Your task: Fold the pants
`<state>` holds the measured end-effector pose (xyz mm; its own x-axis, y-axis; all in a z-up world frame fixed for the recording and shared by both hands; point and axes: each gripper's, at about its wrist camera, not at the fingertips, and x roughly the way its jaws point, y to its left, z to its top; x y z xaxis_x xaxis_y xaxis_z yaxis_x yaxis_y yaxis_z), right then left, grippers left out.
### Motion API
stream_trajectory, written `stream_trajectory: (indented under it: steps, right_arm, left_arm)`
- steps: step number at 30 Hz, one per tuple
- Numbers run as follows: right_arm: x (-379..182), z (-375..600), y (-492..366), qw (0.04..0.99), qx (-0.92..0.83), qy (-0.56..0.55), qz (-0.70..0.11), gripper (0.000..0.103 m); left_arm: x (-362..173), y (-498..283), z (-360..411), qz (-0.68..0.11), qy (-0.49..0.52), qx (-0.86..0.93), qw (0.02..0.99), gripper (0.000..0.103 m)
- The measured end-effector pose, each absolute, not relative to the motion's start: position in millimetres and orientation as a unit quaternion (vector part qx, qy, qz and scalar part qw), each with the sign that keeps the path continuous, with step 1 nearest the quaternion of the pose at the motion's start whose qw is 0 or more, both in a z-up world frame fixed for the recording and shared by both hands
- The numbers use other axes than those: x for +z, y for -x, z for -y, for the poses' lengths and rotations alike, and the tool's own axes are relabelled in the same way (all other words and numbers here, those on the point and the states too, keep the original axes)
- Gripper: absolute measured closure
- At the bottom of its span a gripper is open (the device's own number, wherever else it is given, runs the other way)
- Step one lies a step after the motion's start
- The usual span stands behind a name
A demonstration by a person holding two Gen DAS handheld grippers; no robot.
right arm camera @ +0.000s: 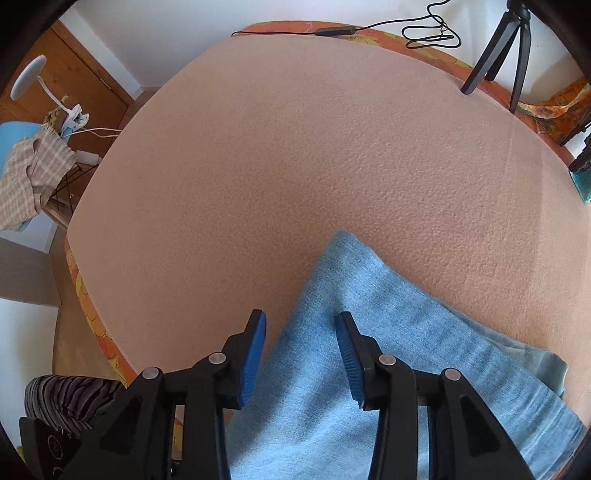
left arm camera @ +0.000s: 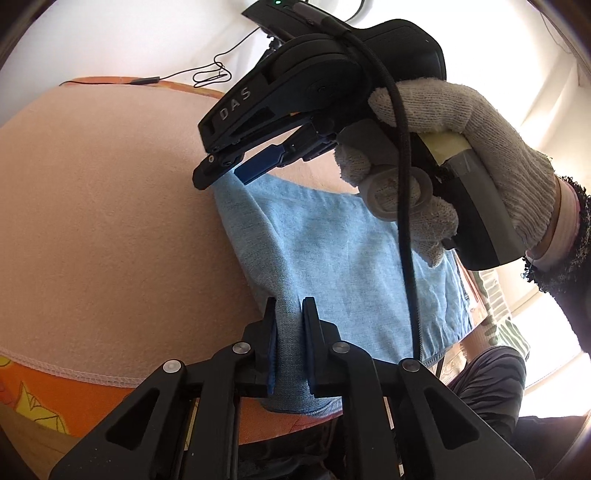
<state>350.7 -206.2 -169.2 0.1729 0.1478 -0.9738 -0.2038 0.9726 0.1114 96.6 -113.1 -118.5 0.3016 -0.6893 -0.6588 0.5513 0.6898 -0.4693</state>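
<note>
A peach-pink blanket [right arm camera: 295,155] is spread over a surface edged with an orange patterned cloth [left arm camera: 44,387]. At its far edge a thin black cable [right arm camera: 432,33] is looped, and black tripod legs [right arm camera: 495,55] are planted near the corner. Off to one side, a white clip lamp [right arm camera: 29,74] and a checked cloth [right arm camera: 29,173] are seen before a wooden door [right arm camera: 88,74].

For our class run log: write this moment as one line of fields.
task: fold pants | left gripper: shut on pants | right gripper: open above pants, nothing held | surface: pink blanket
</note>
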Motion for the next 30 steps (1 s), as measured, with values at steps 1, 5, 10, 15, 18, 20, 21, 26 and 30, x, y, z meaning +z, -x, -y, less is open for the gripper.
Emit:
stream_trajectory:
  steps: [1,5,10,15,18,20,21,26,30]
  right_arm:
    - [-171.2,201.6,-351.0,0.764,0.112,0.036,-0.635,0.059]
    - [-183.1,193.7,-351.9,0.755,0.088,0.063,-0.646,0.072]
    - [-172.2,208.2,-345.2,0.775,0.093,0.031,-0.624,0.095]
    - [-148.7,240.9,-334.5,0.804,0.095,-0.059,-0.584,0.1]
    - [-139.7,259.6,-322.4,0.815,0.101,-0.095,-0.563,0.1]
    - [-134.3,264.9,-318.1,0.821,0.103,-0.116,-0.549,0.1]
    - [-132.1,267.8,-315.7,0.823,0.106,-0.129,-0.543,0.1]
    - [-114.6,288.5,-303.4,0.834,0.113,-0.172,-0.512,0.101]
    - [-99.2,303.6,-290.5,0.846,0.113,-0.186,-0.486,0.101]
  left_arm:
    - [-117.2,-96.6,110.3,-0.445,0.075,-0.388,0.804,0.093]
    - [-114.1,-94.7,118.7,-0.441,0.069,-0.39,0.806,0.093]
    - [-113.2,-94.2,117.0,-0.44,0.067,-0.39,0.806,0.093]
    - [-118.6,-96.0,116.1,-0.457,0.065,-0.366,0.808,0.086]
    - [-119.4,-94.3,114.7,-0.456,0.065,-0.369,0.807,0.086]
    - [-113.9,-89.8,116.7,-0.445,0.058,-0.381,0.808,0.089]
    - [-109.7,-86.7,117.7,-0.437,0.055,-0.388,0.809,0.091]
    - [-88.9,-78.6,130.4,-0.412,0.048,-0.414,0.81,0.093]
    - [-74.3,-76.1,141.1,-0.405,0.065,-0.437,0.801,0.093]
